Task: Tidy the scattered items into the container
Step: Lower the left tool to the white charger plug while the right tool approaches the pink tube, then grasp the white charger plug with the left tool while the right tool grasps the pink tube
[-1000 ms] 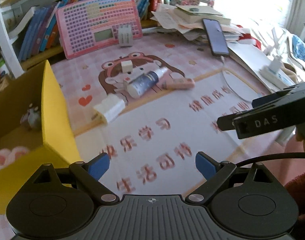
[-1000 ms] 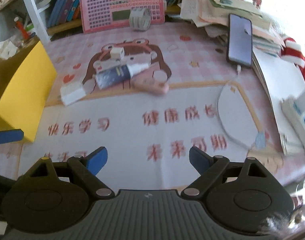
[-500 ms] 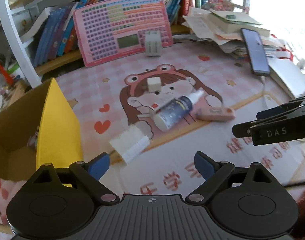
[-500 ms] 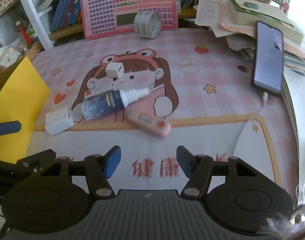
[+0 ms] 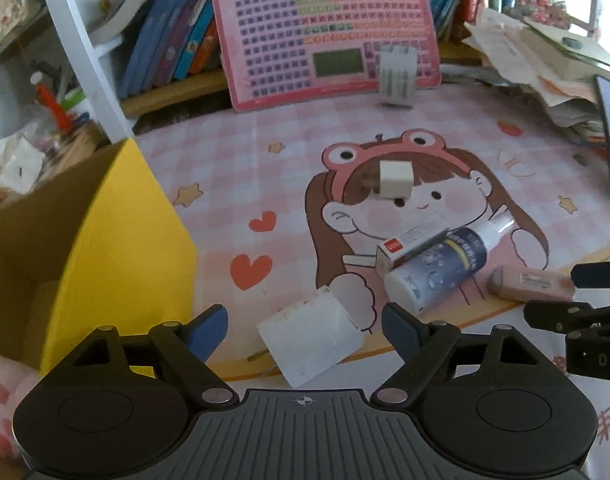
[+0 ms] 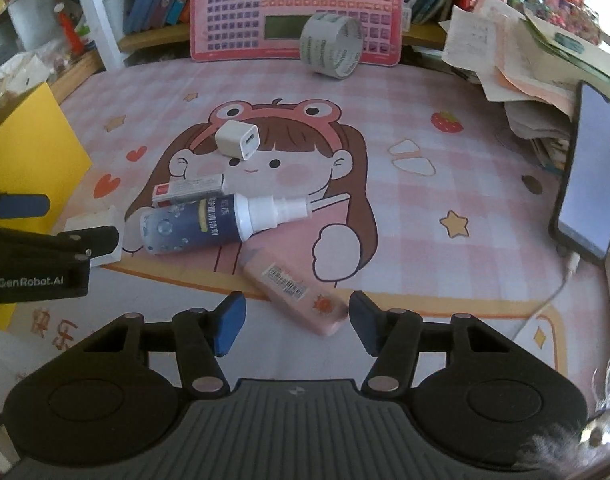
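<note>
My left gripper [image 5: 305, 330] is open, its fingers either side of a white box [image 5: 311, 338] on the pink mat. My right gripper [image 6: 297, 326] is open around the near end of a pink tube [image 6: 295, 286]. A blue spray bottle [image 6: 209, 226], a small red-and-white carton [image 6: 187, 190] and a white charger cube [image 6: 239, 140] lie further out. The yellow cardboard box [image 5: 117, 240] stands at the left, open on top. The bottle [image 5: 437, 268], carton [image 5: 411, 244], cube [image 5: 395, 178] and tube [image 5: 531, 282] also show in the left wrist view.
A pink keyboard toy [image 6: 297, 8] leans on the bookshelf at the back with a tape roll [image 6: 331, 50] in front. A phone [image 6: 593, 188] on a cable and paper stacks [image 6: 517, 60] fill the right side. The left gripper's body [image 6: 33, 264] shows at the right view's left edge.
Both grippers have moved forward over the mat. The white box now sits between the left fingers and the pink tube between the right fingers. Nothing has been picked up.
</note>
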Demonstrator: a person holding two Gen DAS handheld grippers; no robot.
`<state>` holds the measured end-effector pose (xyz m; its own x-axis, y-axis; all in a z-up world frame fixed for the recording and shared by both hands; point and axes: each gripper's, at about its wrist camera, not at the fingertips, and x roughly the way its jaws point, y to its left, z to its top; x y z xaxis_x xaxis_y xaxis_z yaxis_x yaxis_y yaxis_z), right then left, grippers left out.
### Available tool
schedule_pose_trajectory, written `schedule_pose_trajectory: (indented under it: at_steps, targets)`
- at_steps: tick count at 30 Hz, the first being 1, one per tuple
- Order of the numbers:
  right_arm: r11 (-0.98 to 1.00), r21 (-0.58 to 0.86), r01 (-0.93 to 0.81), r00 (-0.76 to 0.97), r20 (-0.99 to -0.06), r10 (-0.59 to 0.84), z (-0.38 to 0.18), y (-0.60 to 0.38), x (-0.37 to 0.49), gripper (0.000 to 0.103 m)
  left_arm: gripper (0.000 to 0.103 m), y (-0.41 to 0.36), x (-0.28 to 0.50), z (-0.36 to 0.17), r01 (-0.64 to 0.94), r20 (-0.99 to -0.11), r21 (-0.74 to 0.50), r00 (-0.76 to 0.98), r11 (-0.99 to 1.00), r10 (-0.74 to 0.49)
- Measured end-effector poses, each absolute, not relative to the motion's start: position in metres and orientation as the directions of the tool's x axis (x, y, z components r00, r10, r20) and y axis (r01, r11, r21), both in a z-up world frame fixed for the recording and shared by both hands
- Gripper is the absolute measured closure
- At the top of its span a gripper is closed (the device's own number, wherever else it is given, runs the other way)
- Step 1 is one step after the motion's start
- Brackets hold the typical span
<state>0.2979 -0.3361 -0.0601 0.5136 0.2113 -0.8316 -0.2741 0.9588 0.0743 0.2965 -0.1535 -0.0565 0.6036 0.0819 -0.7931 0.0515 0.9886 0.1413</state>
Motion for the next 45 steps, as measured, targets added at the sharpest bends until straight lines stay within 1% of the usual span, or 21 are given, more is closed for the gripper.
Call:
schedule_pose_trajectory:
  at_steps: [4, 10, 13, 17, 19, 21, 22, 24, 26, 38, 45]
  targets:
    - [0.954, 0.059, -0.293, 0.503, -0.84, 0.206, -0.066, -0.335, 0.304, 0.047, 0.017, -0.149, 0.302, -0.067, 0.025, -0.82, 0.127, 0.565, 0.992, 0.091]
    - [0.943, 0.048, -0.328, 0.496, -0.841, 0.216, -0.071, -0.332, 0.312, 0.047, 0.03, -0.146, 0.305, -0.073, 0.004, -0.839, 0.097, 0.539, 0.995, 0.08]
    - [0.939, 0.044, -0.34, 0.496, -0.841, 0.219, -0.074, -0.33, 0.315, 0.048, 0.031, -0.147, 0.307, -0.075, 0.003, -0.841, 0.097, 0.535, 0.995, 0.08]
    - [0.93, 0.035, -0.366, 0.501, -0.835, 0.228, -0.075, -0.327, 0.316, 0.048, 0.034, -0.144, 0.309, -0.076, -0.012, -0.842, 0.067, 0.536, 0.998, 0.063]
    - [0.921, 0.022, -0.388, 0.507, -0.83, 0.234, -0.075, -0.325, 0.316, 0.052, 0.036, -0.144, 0.31, -0.076, -0.01, -0.842, 0.064, 0.537, 0.998, 0.059]
    - [0.91, 0.022, -0.415, 0.504, -0.827, 0.25, -0.075, -0.323, 0.316, 0.062, 0.038, -0.145, 0.31, -0.077, -0.008, -0.842, 0.068, 0.535, 0.998, 0.061]
    - [0.906, 0.02, -0.424, 0.502, -0.827, 0.254, -0.074, -0.321, 0.316, 0.064, 0.038, -0.145, 0.31, -0.077, -0.006, -0.842, 0.066, 0.536, 0.998, 0.059]
    - [0.897, 0.023, -0.442, 0.496, -0.827, 0.266, -0.073, -0.32, 0.315, 0.075, 0.039, -0.144, 0.31, -0.076, 0.002, -0.842, 0.061, 0.537, 0.998, 0.05]
    - [0.897, 0.018, -0.441, 0.496, -0.828, 0.261, -0.072, -0.318, 0.314, 0.08, 0.039, -0.144, 0.308, -0.075, 0.01, -0.846, 0.05, 0.531, 0.999, 0.037]
    - [0.918, 0.099, -0.383, 0.484, -0.826, 0.291, -0.058, -0.328, 0.299, 0.08, 0.039, -0.153, 0.284, -0.054, 0.089, -0.821, 0.007, 0.569, 0.996, -0.046]
    - [0.915, 0.11, -0.388, 0.474, -0.828, 0.301, -0.055, -0.327, 0.287, 0.08, 0.039, -0.157, 0.271, -0.048, 0.12, -0.823, -0.01, 0.563, 0.993, -0.076]
